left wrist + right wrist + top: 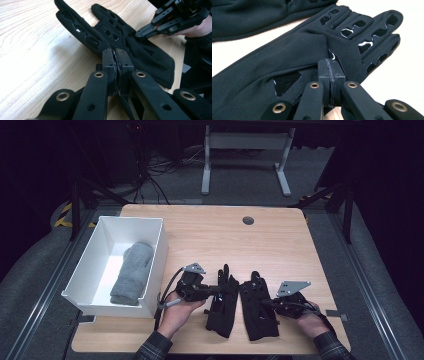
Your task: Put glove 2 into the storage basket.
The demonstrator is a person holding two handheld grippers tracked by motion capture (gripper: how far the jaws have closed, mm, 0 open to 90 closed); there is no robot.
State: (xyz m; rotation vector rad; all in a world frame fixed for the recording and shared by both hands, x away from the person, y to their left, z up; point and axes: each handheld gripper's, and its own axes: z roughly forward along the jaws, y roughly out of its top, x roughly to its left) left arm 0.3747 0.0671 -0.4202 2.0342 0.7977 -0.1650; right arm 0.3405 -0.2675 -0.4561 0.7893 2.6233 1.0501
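The left gripper [216, 290] is pinching the left glove [223, 306], jaws clamped on its fabric, while the right gripper [265, 303] is clamping the right glove [258, 307]. Both gloves are lying at the table's [280, 240] six o'clock edge; a grey mitten [132, 272] is already sitting in the bin [159, 252] at nine o'clock, with the pair apparently left to follow.

Left gripper [216, 290] held low in left hand [176, 312], jaws closed, pointed inward toward right gripper [265, 303]; right gripper carried in right hand [311, 322], jaws likewise closed
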